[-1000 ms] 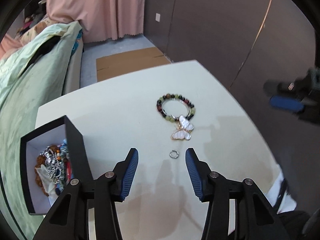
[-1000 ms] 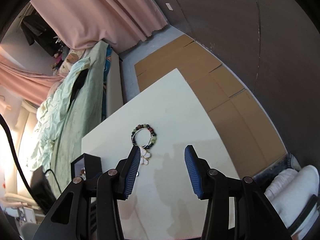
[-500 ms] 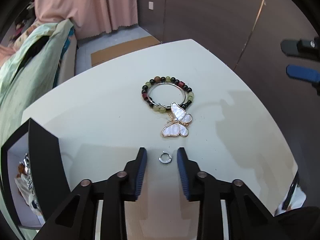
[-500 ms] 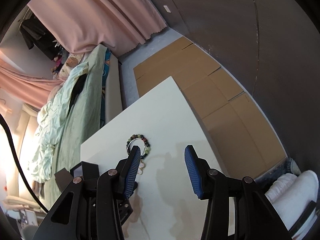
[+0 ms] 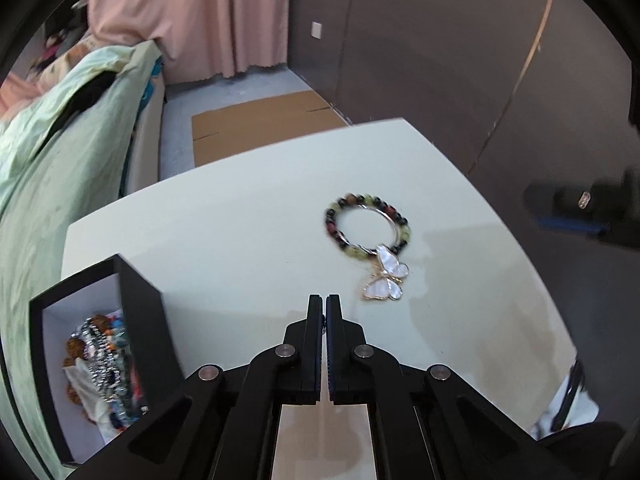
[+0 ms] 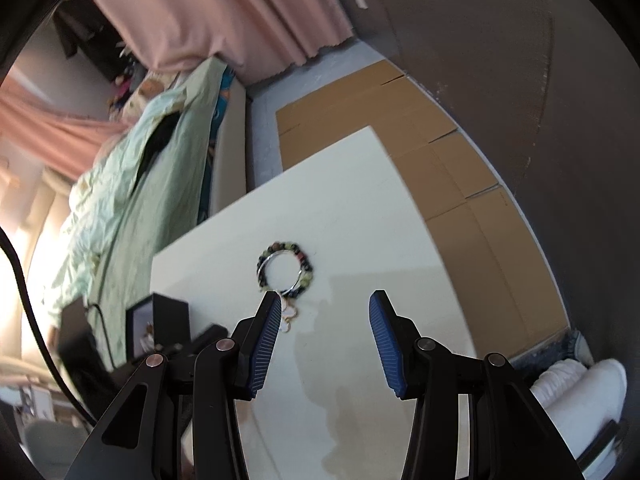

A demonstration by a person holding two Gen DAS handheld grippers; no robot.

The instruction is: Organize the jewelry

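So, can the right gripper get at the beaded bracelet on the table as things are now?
Probably yes. The right gripper is open and held above the white table, and the beaded bracelet lies in the open just ahead of its left finger. Only the butterfly pendant sits beside it.

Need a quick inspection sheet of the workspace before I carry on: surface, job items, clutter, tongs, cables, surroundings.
Surface: white table, faint stains near the front edge.
Job's things: beaded bracelet with butterfly pendant lying flat; black jewelry box open, pieces piled inside.
Clutter: nothing seen.
Tongs: left tongs shut, contents not visible; right tongs open, empty, above the table.
Cables: black cable at the left edge of the right wrist view.
Surroundings: green bedding, pink curtain, cardboard on floor.
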